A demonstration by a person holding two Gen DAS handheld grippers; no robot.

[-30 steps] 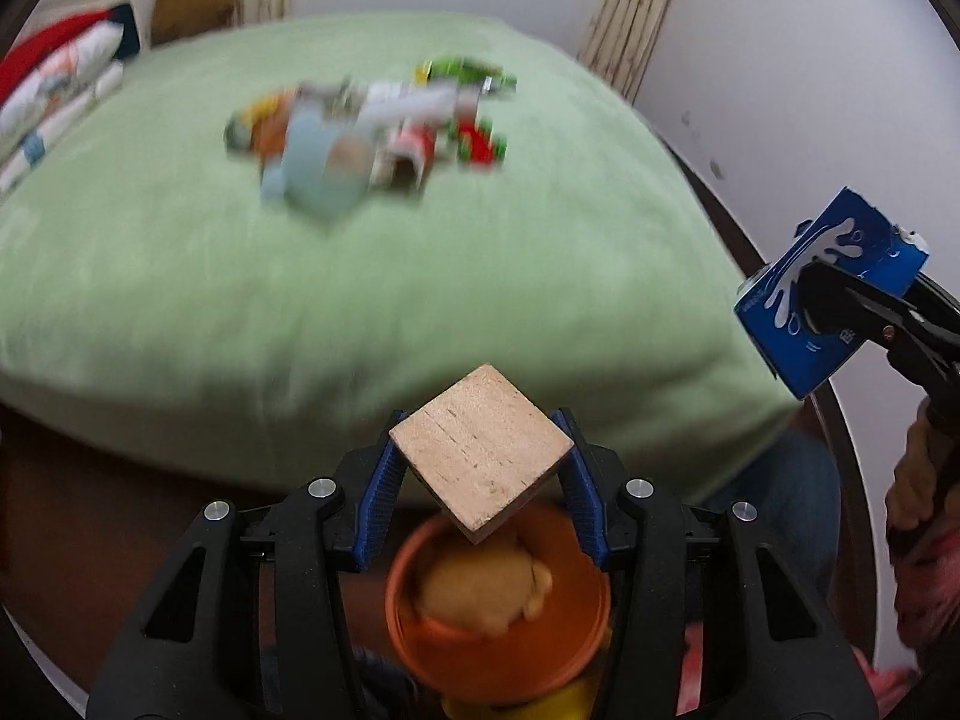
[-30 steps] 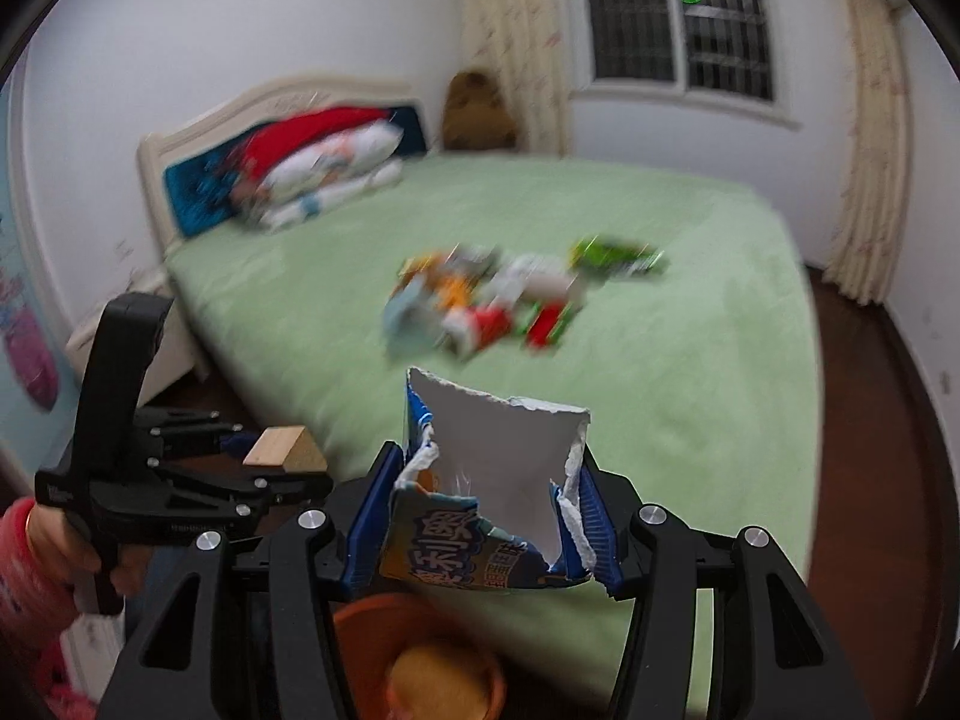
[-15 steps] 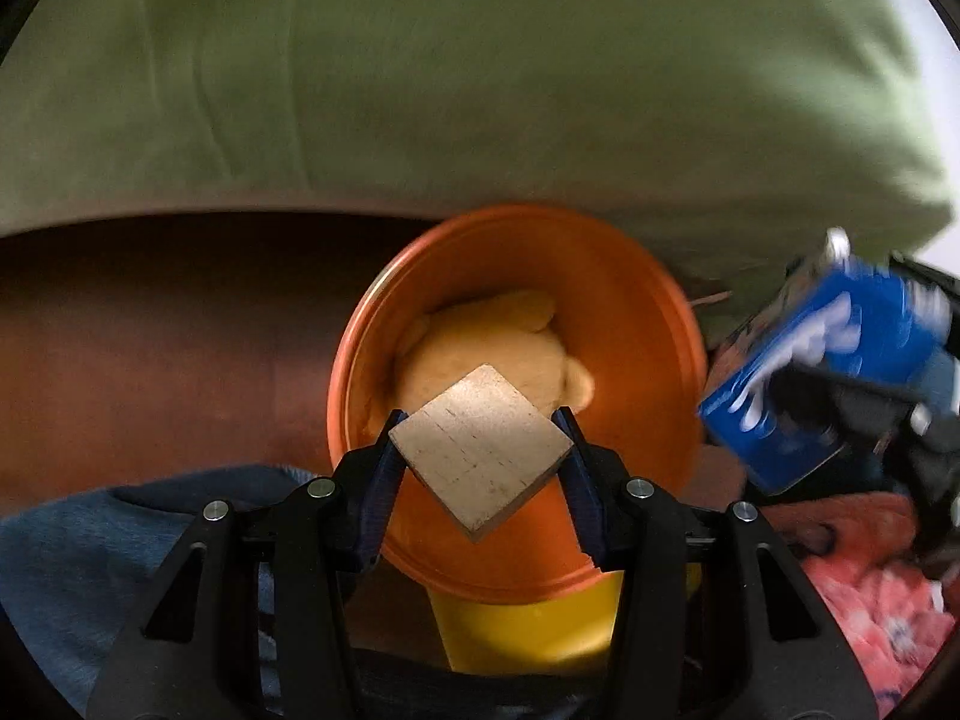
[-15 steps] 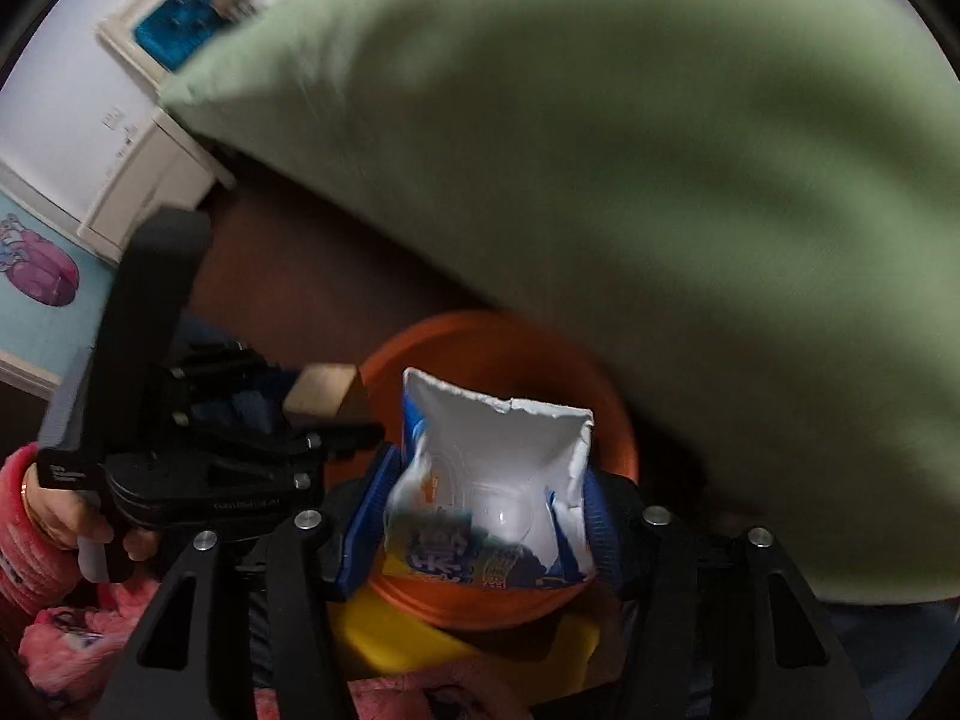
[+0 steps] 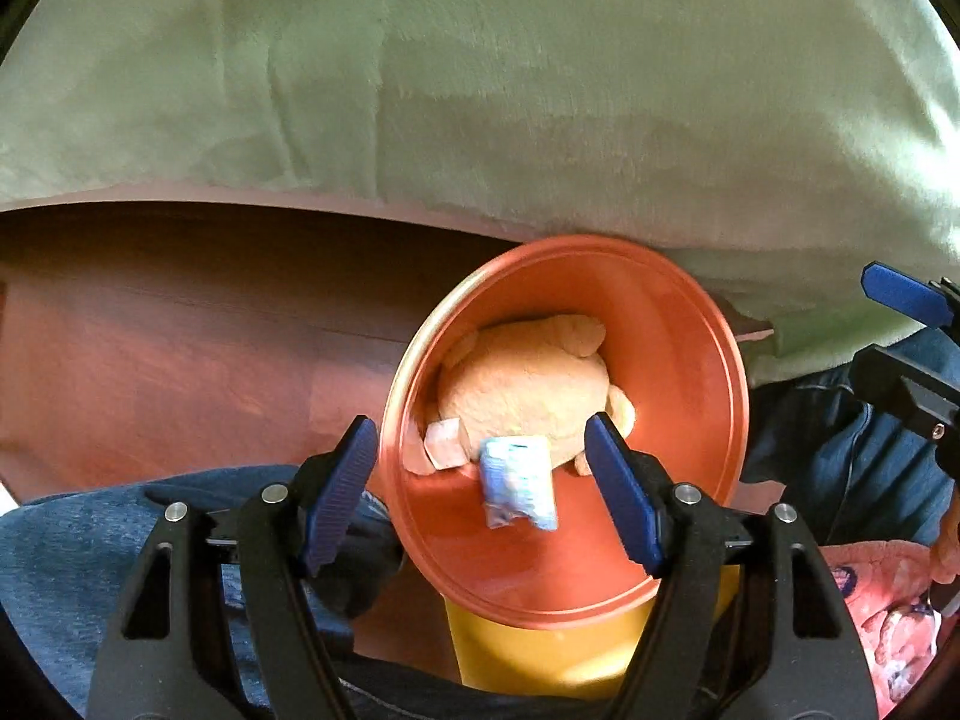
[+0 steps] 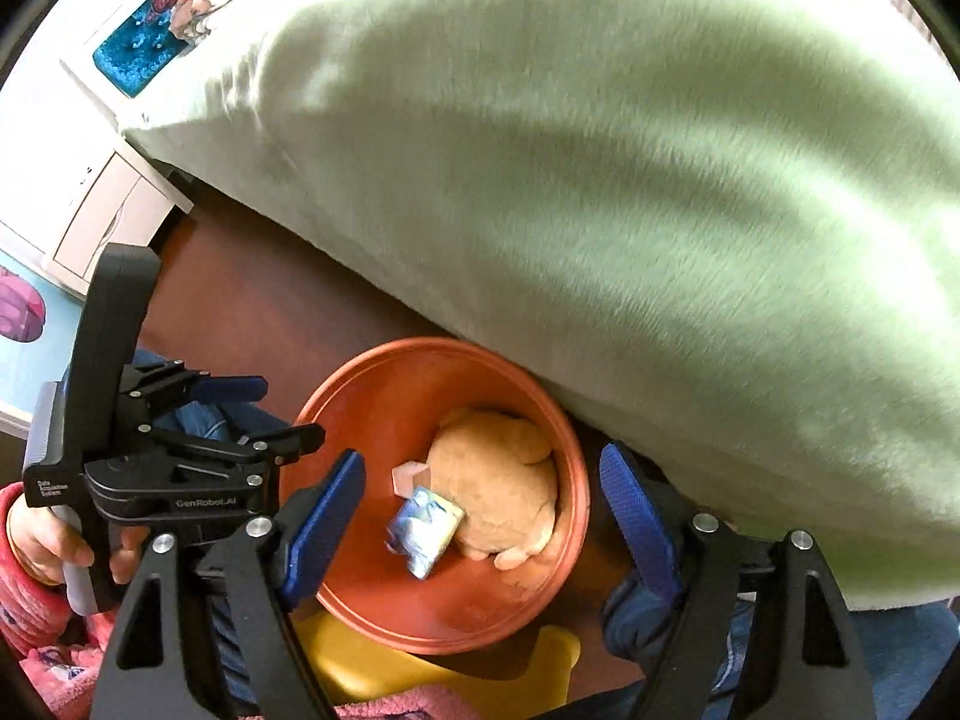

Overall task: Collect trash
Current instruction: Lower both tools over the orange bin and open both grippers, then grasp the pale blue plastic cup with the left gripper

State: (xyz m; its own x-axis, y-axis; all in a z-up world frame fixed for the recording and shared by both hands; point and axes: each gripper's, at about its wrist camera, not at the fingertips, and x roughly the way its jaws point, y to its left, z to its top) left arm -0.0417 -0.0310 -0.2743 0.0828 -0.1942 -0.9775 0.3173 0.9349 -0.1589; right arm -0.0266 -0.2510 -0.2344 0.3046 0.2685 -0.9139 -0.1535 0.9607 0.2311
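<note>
A: Which step is in hand?

B: The deposit step. Both grippers point down over the round orange plastic basin (image 5: 672, 324), which sits on a yellow plastic stand (image 5: 540, 648) beside the green plush bedspread (image 5: 480, 90). The left gripper (image 5: 486, 492) has its jaws opening, with nothing between the blue pads. The right gripper (image 6: 480, 516) is likewise opening and empty.

A: Where is the trash?

B: In the basin. The crumpled blue-and-white snack wrapper (image 6: 425, 531) lies against a tan plush toy (image 6: 498, 480); the small pale wooden block (image 6: 410, 476) rests just beside it, touching the toy.

A: What does the next move call for?

B: Judged from this position: raise both grippers clear of the basin rim, keep the jaws wide, and return to the bed surface for further items. No litter on the bed is in view here, so the remaining quantity cannot be stated.
</note>
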